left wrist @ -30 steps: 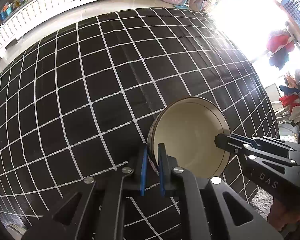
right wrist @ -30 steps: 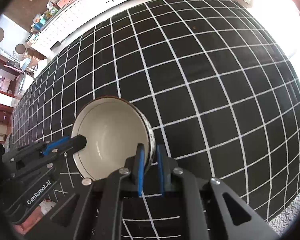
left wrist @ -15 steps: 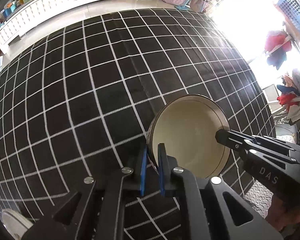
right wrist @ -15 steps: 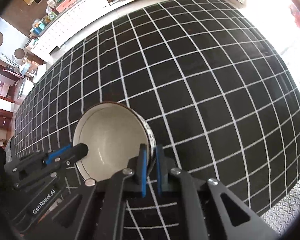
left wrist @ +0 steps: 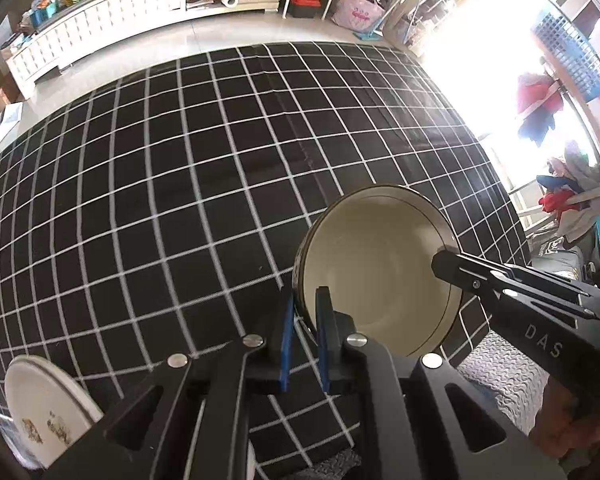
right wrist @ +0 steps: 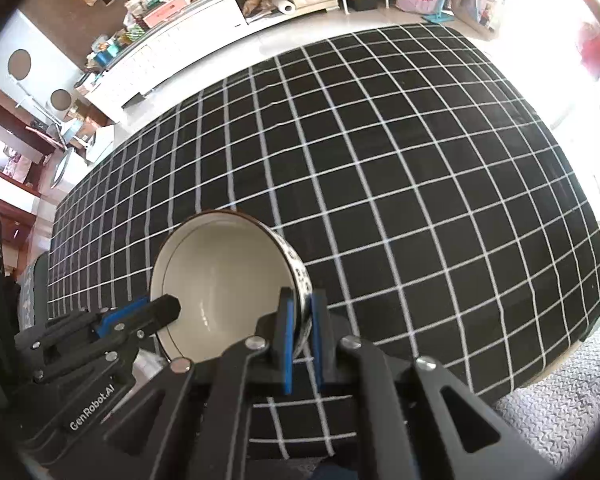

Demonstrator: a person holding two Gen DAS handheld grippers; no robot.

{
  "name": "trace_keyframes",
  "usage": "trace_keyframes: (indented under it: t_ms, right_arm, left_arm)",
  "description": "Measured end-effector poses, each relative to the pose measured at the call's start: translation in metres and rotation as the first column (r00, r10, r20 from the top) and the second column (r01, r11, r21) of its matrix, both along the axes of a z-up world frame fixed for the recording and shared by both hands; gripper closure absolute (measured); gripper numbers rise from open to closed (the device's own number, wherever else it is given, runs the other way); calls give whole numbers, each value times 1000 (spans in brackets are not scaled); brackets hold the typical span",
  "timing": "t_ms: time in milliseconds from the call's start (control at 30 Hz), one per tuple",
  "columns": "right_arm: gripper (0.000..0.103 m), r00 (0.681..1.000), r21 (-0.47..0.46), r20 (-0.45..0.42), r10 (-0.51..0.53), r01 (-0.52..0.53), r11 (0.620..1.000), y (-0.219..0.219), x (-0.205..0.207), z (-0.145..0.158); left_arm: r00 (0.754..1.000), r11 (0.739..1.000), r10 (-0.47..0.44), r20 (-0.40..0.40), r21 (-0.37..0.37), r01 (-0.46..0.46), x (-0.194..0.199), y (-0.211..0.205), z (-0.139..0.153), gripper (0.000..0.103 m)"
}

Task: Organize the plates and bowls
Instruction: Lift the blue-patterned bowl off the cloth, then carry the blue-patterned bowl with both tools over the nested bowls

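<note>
A cream bowl [left wrist: 376, 272] with a dark rim and patterned outside hangs above the black checked tablecloth [left wrist: 160, 184], carried by both grippers. My left gripper [left wrist: 305, 304] is shut on its left rim. My right gripper [right wrist: 300, 308] is shut on the opposite rim of the bowl [right wrist: 220, 276]. Each gripper also shows in the other's view: the right gripper [left wrist: 444, 262] at the bowl's right edge, the left gripper [right wrist: 168, 308] at its left edge. A white plate [left wrist: 44, 412] with small printed motifs lies at the lower left in the left wrist view.
The tablecloth [right wrist: 380, 184] covers a large table with wide bare cloth ahead. A grey textured mat [right wrist: 560, 400] lies below the table's near edge. White cabinets [left wrist: 100, 4] and clutter line the far wall; bright window light floods the right side.
Both grippers rose with the bowl between them, so the table looks smaller and farther. The white plate has come into the left wrist view at the lower left.
</note>
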State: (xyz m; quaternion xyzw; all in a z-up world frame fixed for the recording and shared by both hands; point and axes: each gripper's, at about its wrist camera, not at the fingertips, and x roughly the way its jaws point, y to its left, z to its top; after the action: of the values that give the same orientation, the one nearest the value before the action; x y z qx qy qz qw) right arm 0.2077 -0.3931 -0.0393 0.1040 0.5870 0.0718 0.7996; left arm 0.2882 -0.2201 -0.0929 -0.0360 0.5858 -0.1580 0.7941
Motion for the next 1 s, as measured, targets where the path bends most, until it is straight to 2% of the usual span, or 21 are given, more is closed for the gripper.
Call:
trace_keyframes:
  t_ms: [400, 700, 1000]
  right_arm:
    - [92, 997, -3, 38, 68, -68, 998, 65, -25, 18]
    - [92, 992, -8, 37, 117, -117, 993, 108, -45, 16]
    - [92, 988, -16, 9, 157, -157, 987, 142, -64, 1]
  left_arm:
    - [996, 996, 86, 22, -34, -85, -53, 79, 28, 94]
    - [990, 989, 141, 26, -49, -140, -87, 123, 28, 94]
    - [985, 985, 172, 1, -33, -171, -110, 154, 11, 94]
